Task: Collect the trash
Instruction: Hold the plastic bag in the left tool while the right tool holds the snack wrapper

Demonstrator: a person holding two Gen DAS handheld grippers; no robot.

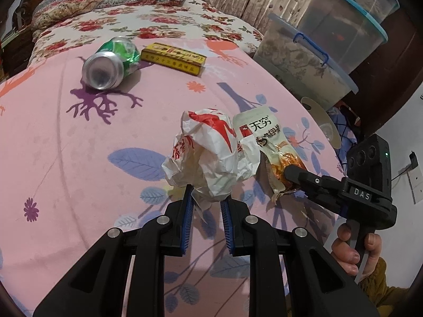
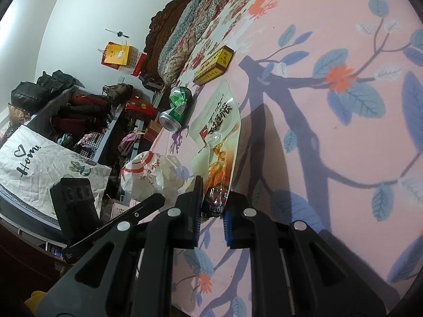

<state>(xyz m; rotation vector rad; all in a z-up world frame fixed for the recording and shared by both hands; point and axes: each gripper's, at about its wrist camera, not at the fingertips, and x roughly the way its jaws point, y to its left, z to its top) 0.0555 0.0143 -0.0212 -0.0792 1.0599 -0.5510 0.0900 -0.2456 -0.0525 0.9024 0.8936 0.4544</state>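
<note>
Two grips are on at once. Left gripper [image 1: 206, 198] is clamped on the near bottom fold of the crumpled paper wrapper [image 1: 208, 155], white with red print, held just above the pink leaf-print bedsheet [image 1: 79, 171]. Right gripper [image 2: 212, 200] has its jaws closed on the near dark end of the snack packet [image 2: 219, 137], which lies flat on the sheet just right of the wrapper; in the left view its fingertips [image 1: 292, 171] sit on the orange end of the packet.

Handling: the wrapper looks very light, soft, crushable; a pinch on any fold should hold, but a thin fold could tear or slip. The packet is glossy film, white top with red logo and Chinese characters, orange picture lower down, looks limp and slippery, so an end seam is probably the best hold.

Still on the bed, far left: a dented green soda can [image 1: 111, 63] on its side, silver base facing the camera, light, rigid, likely to roll; take it across the body. Just right of it, a flat yellow carton [image 1: 173, 58], stiff, easy by its edges.
</note>
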